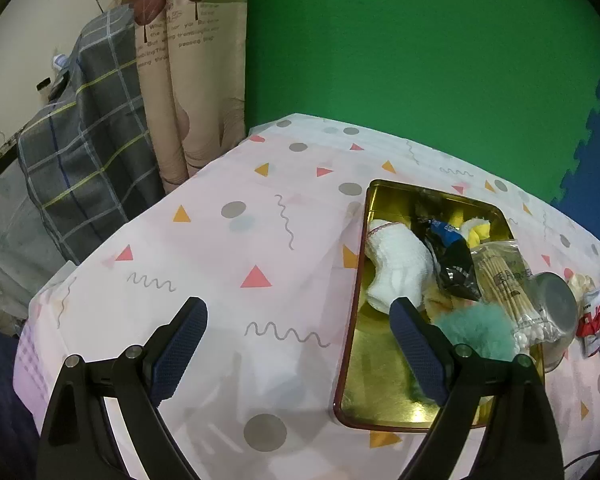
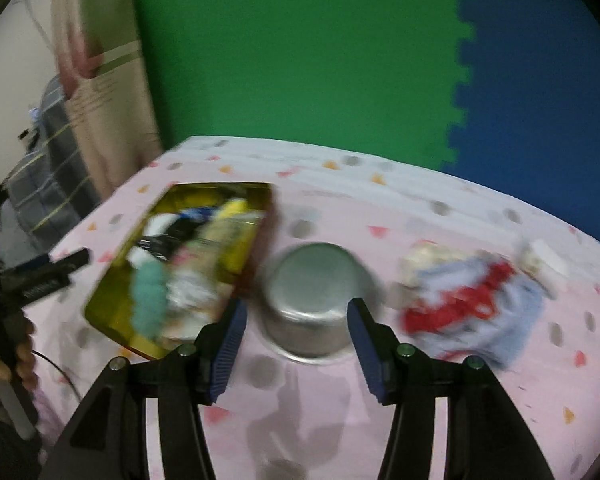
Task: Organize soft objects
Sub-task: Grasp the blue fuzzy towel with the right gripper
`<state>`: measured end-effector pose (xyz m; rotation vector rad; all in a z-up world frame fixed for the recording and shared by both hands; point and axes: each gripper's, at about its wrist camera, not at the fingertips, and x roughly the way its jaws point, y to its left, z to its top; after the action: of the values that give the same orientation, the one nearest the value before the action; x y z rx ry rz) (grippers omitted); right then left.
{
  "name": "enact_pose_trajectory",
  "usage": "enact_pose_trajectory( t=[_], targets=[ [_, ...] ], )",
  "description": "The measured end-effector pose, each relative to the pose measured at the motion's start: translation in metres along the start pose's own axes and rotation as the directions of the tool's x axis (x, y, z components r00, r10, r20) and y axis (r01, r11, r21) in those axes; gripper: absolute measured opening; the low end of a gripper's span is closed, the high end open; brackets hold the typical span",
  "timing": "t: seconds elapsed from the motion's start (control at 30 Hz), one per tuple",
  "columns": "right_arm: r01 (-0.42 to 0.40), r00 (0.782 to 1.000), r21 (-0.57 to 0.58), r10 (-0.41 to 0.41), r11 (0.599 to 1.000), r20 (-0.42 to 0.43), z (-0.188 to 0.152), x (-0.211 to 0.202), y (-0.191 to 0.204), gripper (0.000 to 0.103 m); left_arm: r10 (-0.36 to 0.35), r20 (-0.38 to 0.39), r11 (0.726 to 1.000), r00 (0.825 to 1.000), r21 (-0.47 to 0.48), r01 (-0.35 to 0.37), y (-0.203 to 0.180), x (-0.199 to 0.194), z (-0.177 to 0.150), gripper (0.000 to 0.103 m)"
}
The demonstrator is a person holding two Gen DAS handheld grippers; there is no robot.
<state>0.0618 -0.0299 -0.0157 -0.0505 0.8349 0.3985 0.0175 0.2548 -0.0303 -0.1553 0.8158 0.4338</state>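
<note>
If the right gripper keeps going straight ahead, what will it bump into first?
Probably the upturned metal bowl, which sits right ahead between the fingers of the open right gripper. The picture is blurred, so depth is uncertain.

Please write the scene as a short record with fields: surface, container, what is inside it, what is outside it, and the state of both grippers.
surface: patterned tablecloth
container: gold tray
inside: white sock, teal pompom, cotton swab pack, black packet
outside: upturned metal bowl; red and white packet beside it
left gripper: open, empty
right gripper: open, empty, before the bowl
</note>
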Motion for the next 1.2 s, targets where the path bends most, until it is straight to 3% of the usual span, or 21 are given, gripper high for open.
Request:
enact_pose_trajectory(
  t=[0.4, 0.73, 0.9, 1.2],
  targets=[
    [0.234, 0.972, 0.193, -0.230, 0.953, -0.041, -0.040, -0.018, -0.142, 0.054, -0.016, 0.009, 0.999, 1.000, 0.046, 0.016, -0.014, -0.002, -0.004, 0.091],
    [0.240, 0.971, 0.306, -0.223, 0.921, -0.090, -0.047, 0.011, -0.184, 0.054, -0.030, 0.014, 0.998, 0.999, 0.061, 0.029, -0.020, -0.002, -0.004, 0.091],
    [0.210, 0.977, 0.351, -0.190, 0.912, -0.092, -0.043, 0.026, -0.190, 0.054, -0.024, 0.012, 0.997, 1.000, 0.069, 0.023, -0.021, 0.000, -0.005, 0.091],
    [0.232, 0.971, 0.357, -0.195, 0.905, -0.138, -0.033, 0.066, -0.195, 0.054, -0.026, 0.020, 0.996, 0.999, 0.092, 0.024, -0.026, 0.001, -0.006, 0.091]
  ],
)
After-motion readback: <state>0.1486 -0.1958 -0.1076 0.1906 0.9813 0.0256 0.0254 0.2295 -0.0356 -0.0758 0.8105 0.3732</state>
